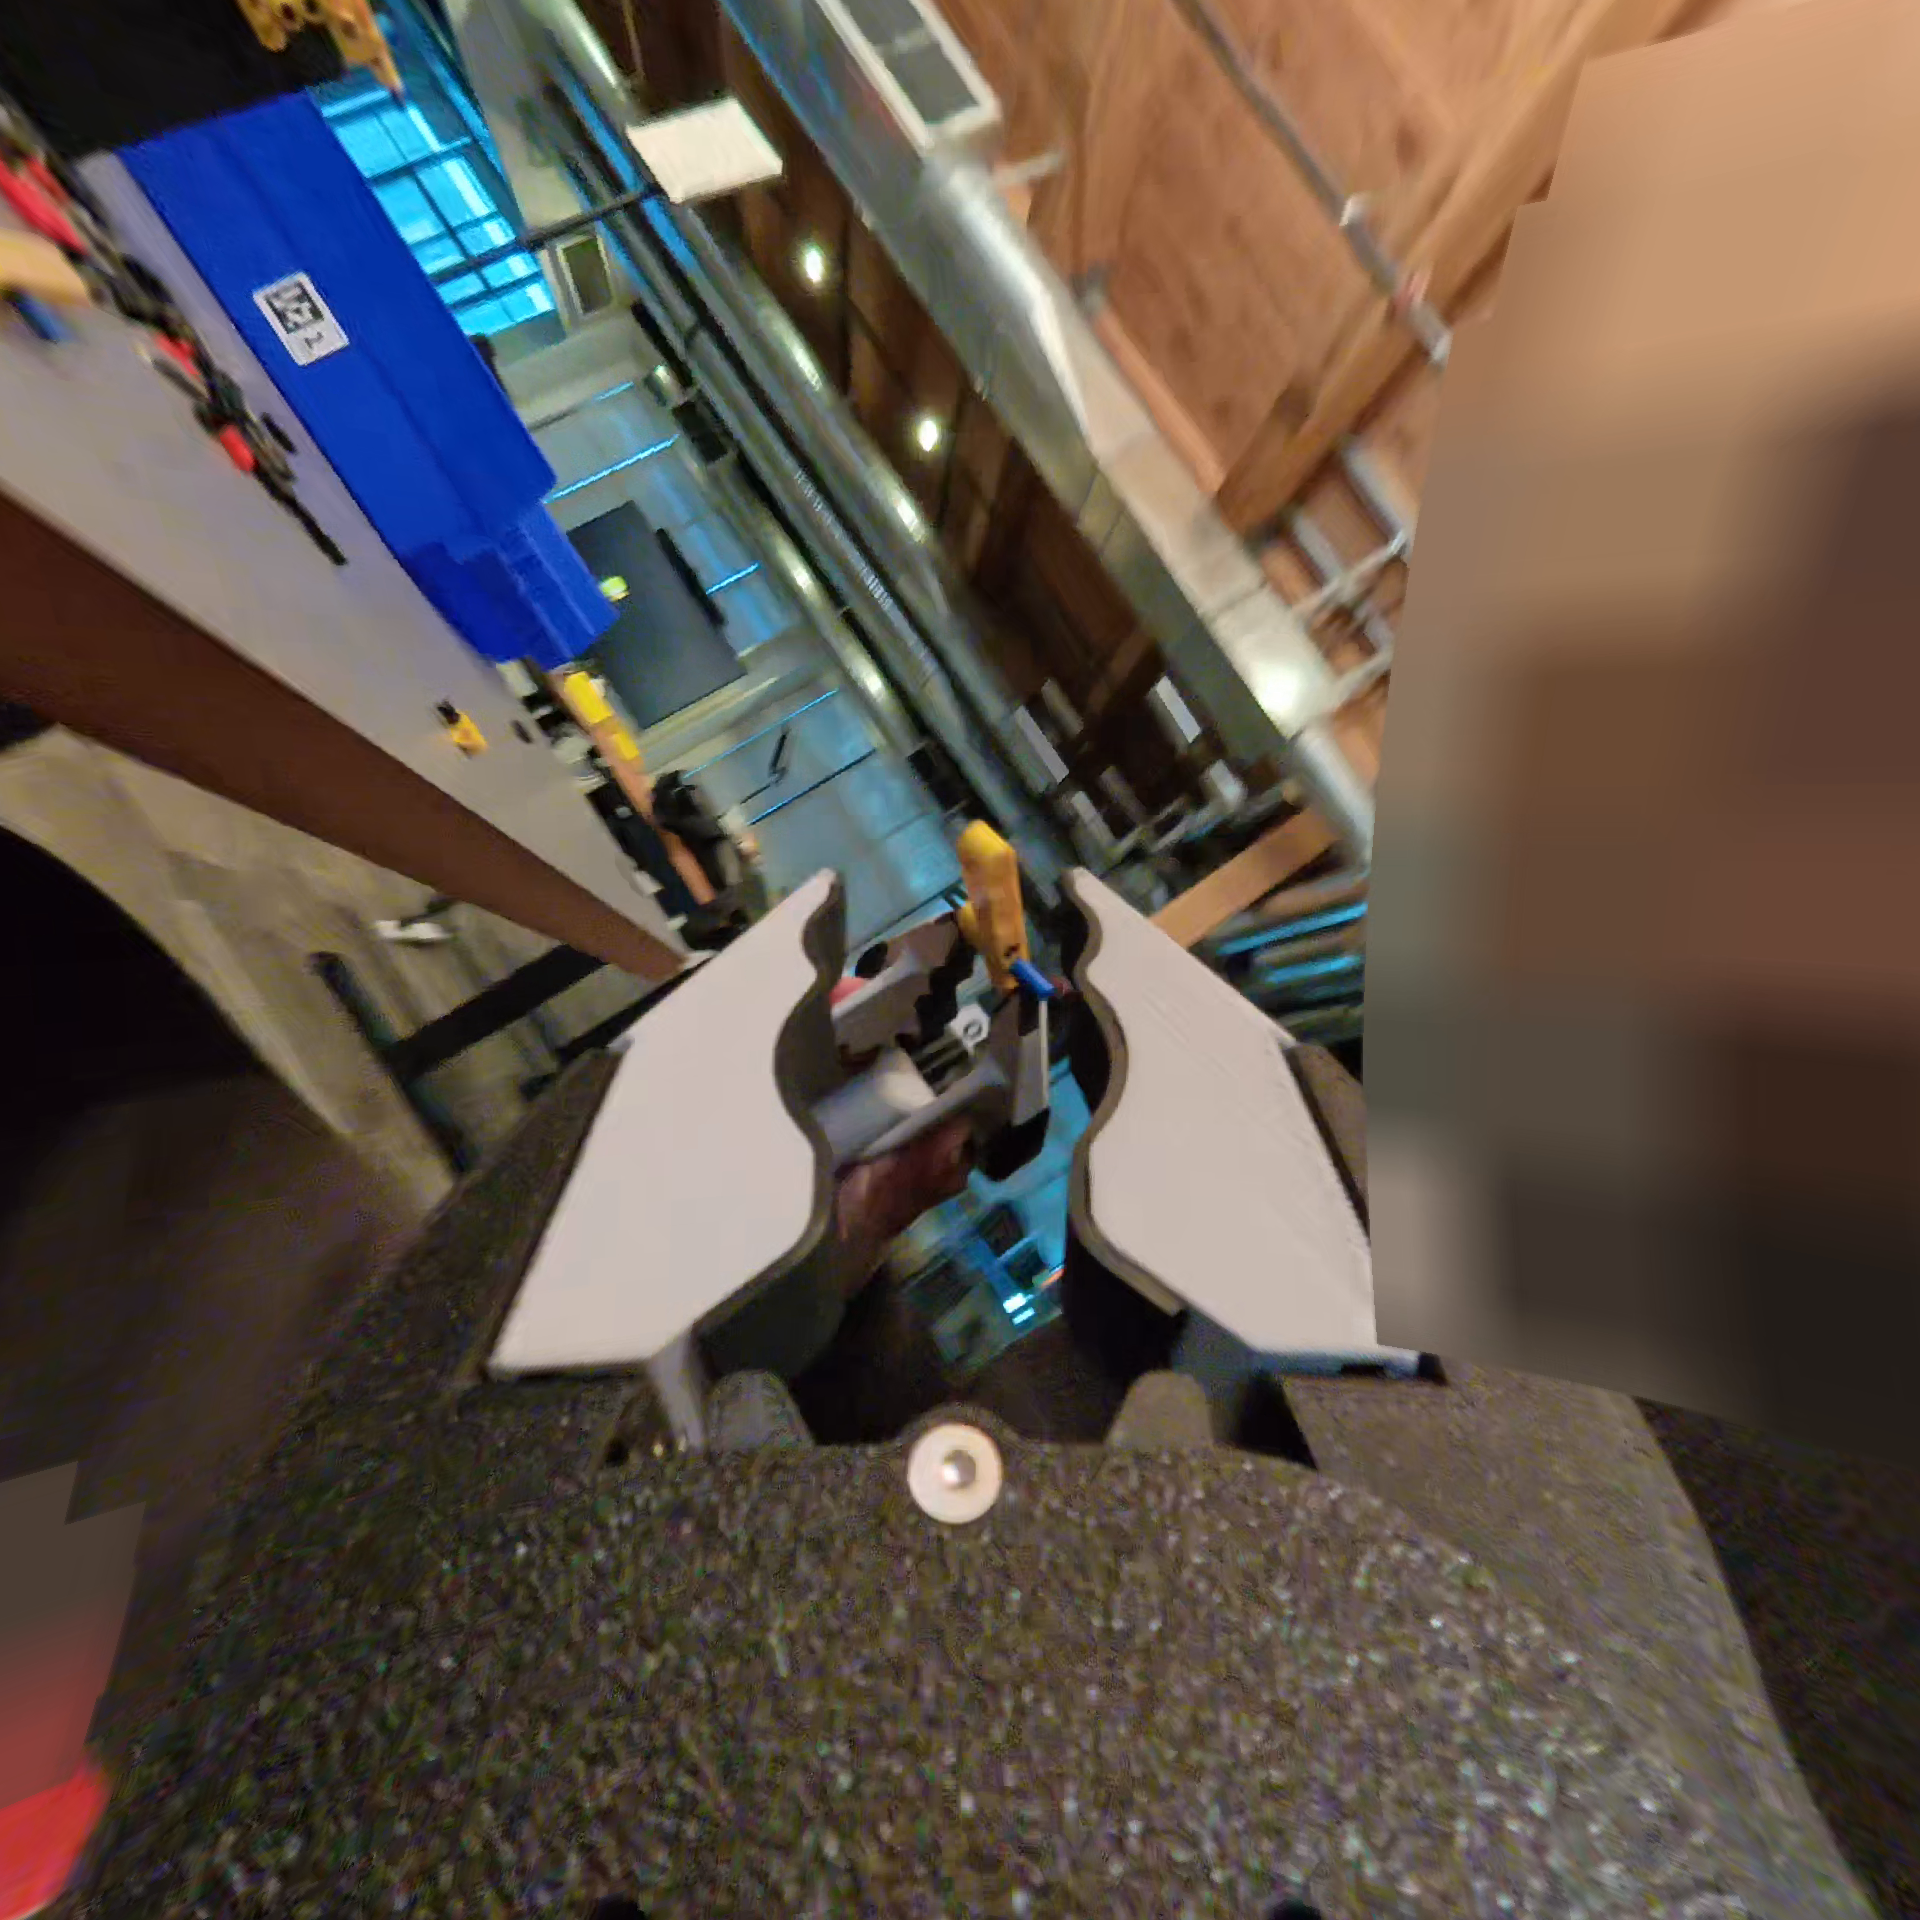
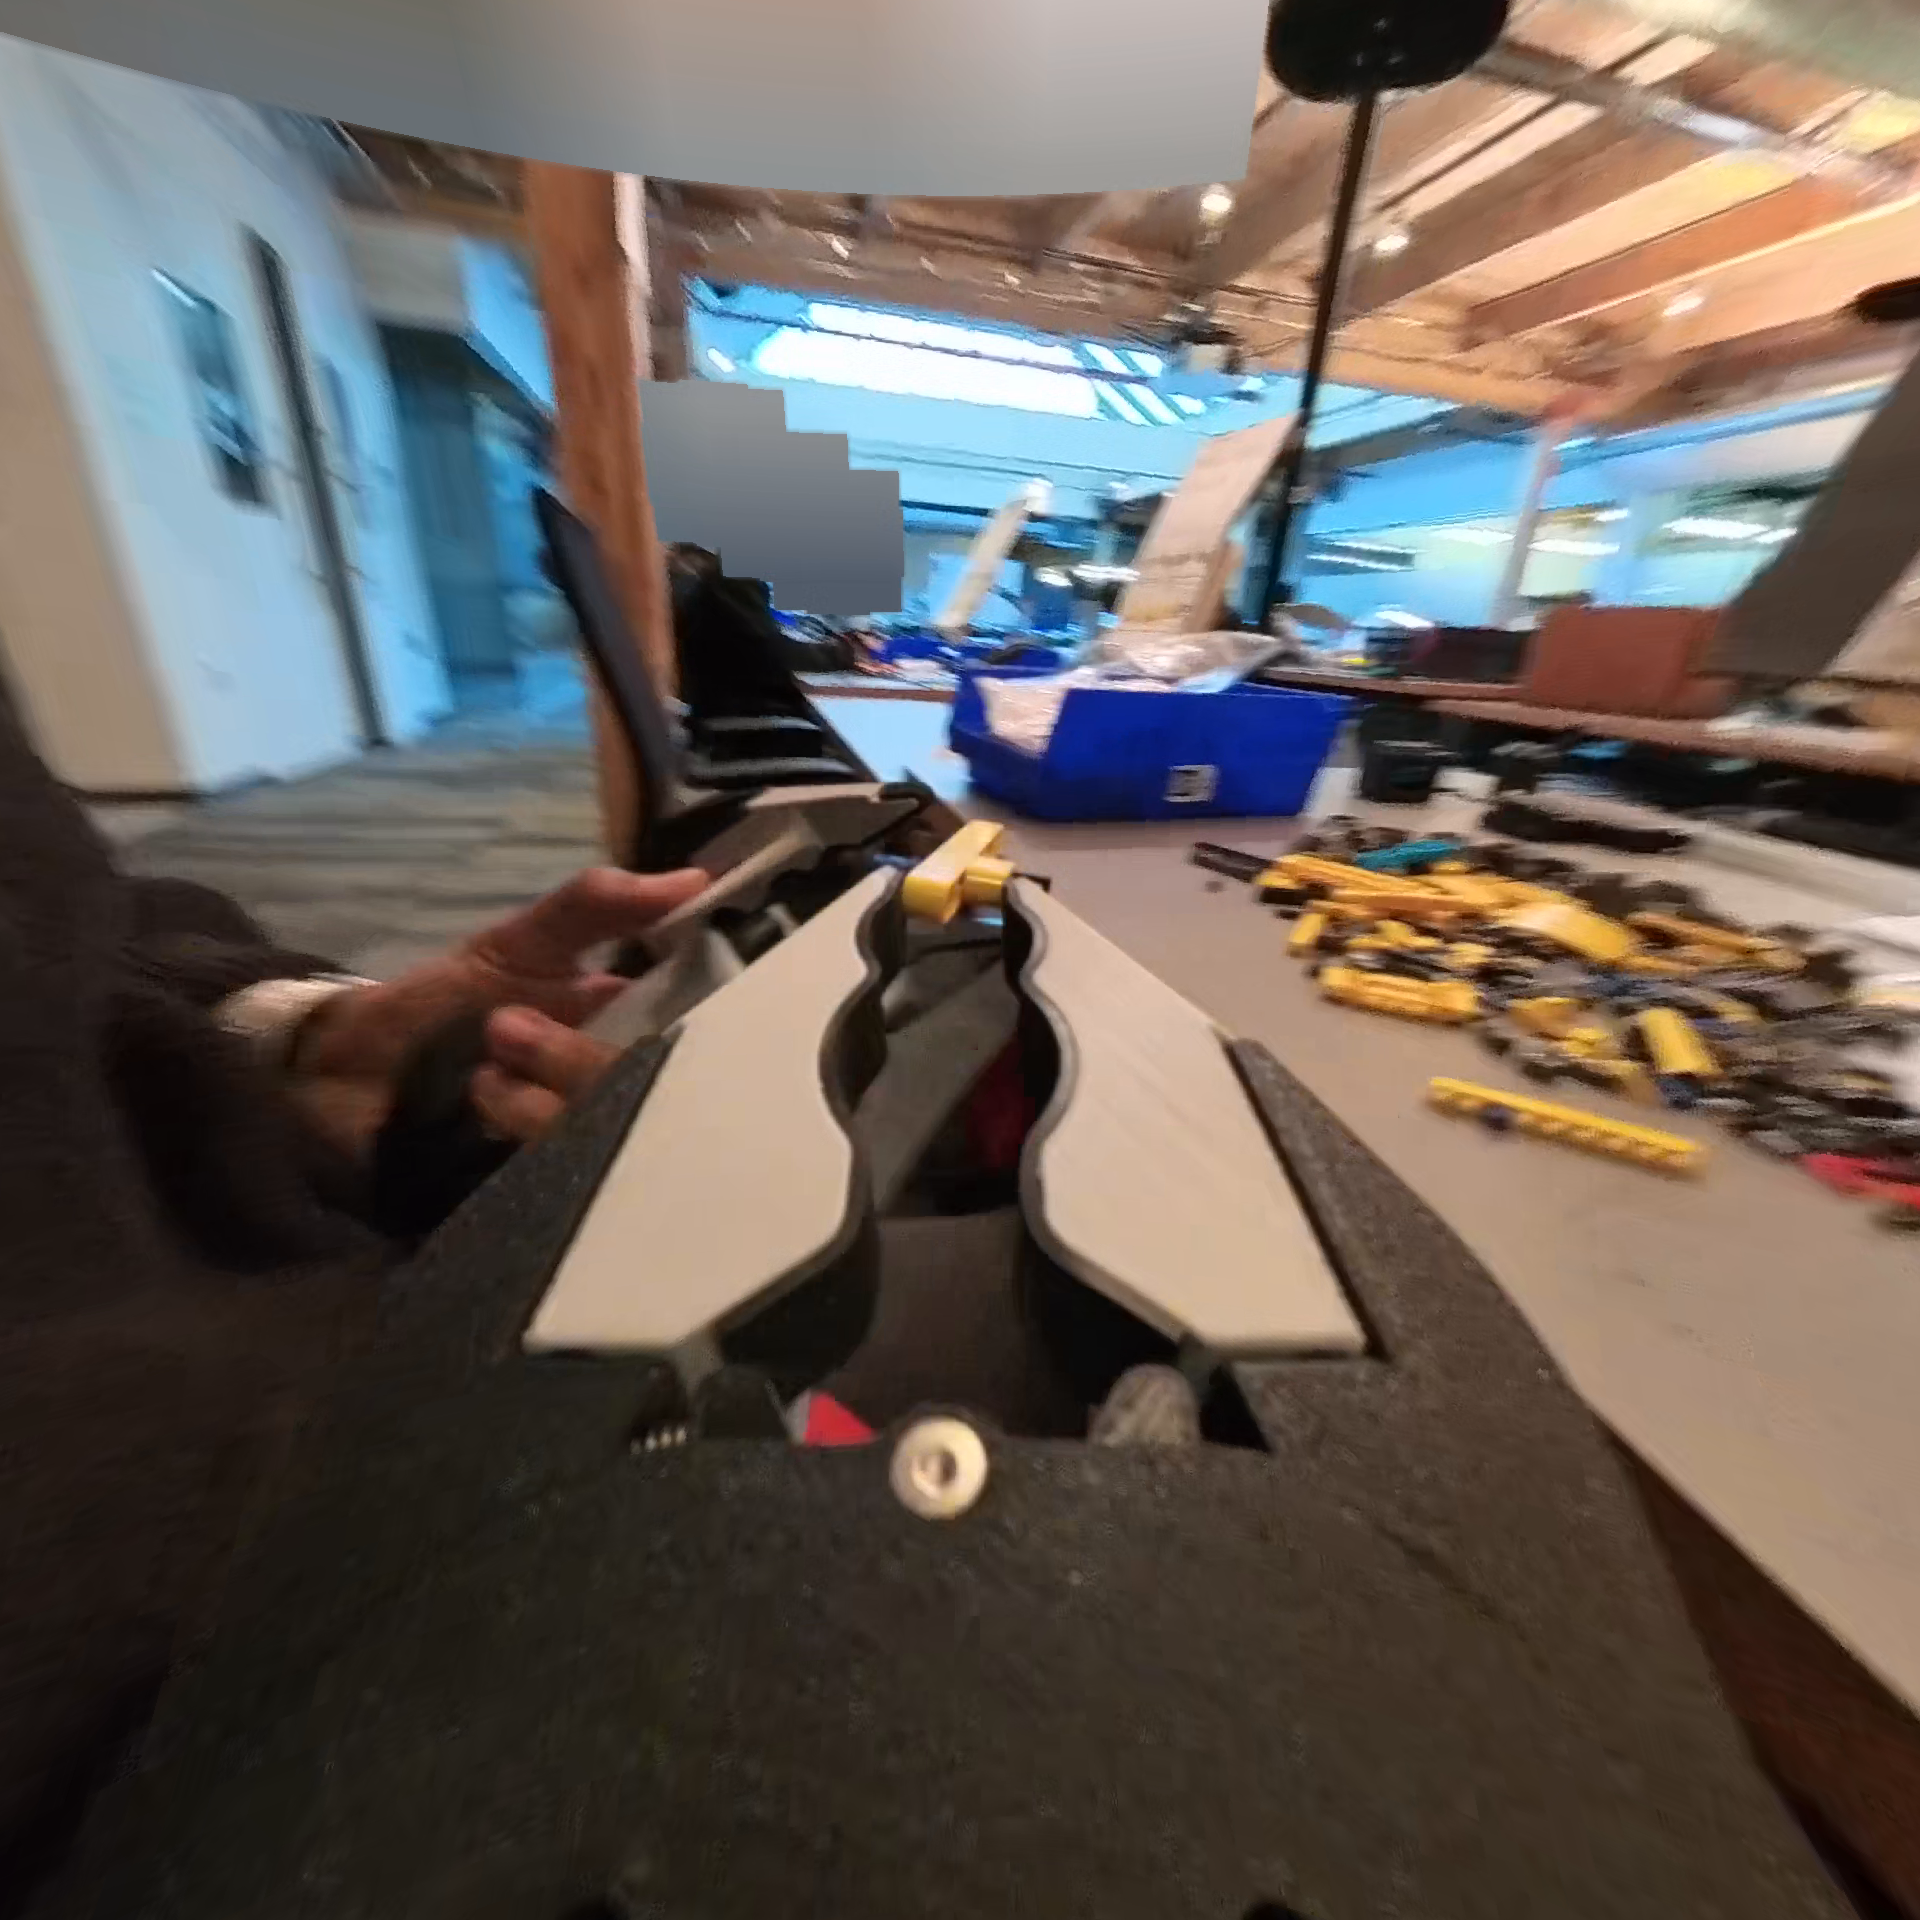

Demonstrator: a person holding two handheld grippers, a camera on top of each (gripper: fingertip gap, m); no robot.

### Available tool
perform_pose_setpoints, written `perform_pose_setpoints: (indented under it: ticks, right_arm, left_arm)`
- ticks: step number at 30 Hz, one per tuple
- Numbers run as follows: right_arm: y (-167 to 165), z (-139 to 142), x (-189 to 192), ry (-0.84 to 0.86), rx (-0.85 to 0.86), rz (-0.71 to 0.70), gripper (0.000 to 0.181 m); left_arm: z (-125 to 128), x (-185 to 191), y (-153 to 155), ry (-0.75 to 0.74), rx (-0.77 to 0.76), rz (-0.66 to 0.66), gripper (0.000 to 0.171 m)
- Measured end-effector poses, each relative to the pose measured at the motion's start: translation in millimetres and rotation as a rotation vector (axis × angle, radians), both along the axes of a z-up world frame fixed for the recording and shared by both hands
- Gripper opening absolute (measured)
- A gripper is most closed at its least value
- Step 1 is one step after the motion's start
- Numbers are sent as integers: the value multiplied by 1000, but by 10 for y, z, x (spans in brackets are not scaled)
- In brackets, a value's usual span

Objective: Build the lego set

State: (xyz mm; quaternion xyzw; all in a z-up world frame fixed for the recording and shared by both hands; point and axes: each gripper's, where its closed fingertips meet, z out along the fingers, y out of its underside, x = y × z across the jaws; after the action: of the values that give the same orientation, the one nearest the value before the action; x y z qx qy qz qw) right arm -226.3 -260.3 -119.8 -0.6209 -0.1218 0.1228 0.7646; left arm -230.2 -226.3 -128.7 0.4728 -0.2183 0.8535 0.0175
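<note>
While both views are tilted and a little blurred, I can make out my right tongs [image 2: 951,894] clamped on a small yellow brick piece [image 2: 958,857], which sits right at the fingertips and pokes up above them, off the counter [image 2: 1558,1299] and in the air near its left edge. A blue peg shows at the piece's left side. My left tongs [image 1: 951,914] stand apart with nothing between the tips; through the gap I see the same yellow brick piece [image 1: 992,894] with its blue peg, gripped by the other tool's grey fingers a short way ahead. Whether my left tips touch it I cannot tell.

On the right view a hand [image 2: 488,997] in a dark sleeve holds the left tool just beside my right fingers. Out on the counter, toward its right side, lies a loose pile of bricks [image 2: 1538,966] — yellow, black and a few red — with one long yellow beam [image 2: 1564,1124] lying apart at the near side of the heap. A blue bin [image 2: 1143,743] stands farther back, toward the far edge. On the left view that blue bin [image 1: 353,364] appears too, on the grey counter [image 1: 156,499], with red and black bits strewn near it.
</note>
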Motion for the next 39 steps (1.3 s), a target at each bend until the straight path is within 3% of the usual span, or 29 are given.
perform_pose_setpoints:
  ticks: [2,6,11,16,18,21,33,39]
  right_arm:
    - [-100,9,-31,120,-9,145,17]
    - [-250,24,-3,399,-41,379,17]
    - [-272,-94,-80,578,-105,542,17]
    - [-255,-171,-194,503,-149,542,18]
    - [-266,-162,-221,480,-143,544,17]
    - [-274,-159,-243,442,-137,532,17]
    - [-349,-155,-334,286,-125,506,18]
    - [-353,-143,-261,310,-111,484,18]
  left_arm:
    - [41,-38,-77,-23,156,-17,51]
    - [13,-136,-366,-25,359,-164,51]
    - [19,-133,-542,-47,321,-235,52]
    - [18,-136,-570,-53,355,-228,46]
    - [-16,-131,-585,-39,405,-221,30]
    - [-33,-150,-586,-41,471,-210,26]
    - [-23,-260,-692,-59,623,-267,31]
    - [-18,-295,-532,-34,663,-252,32]
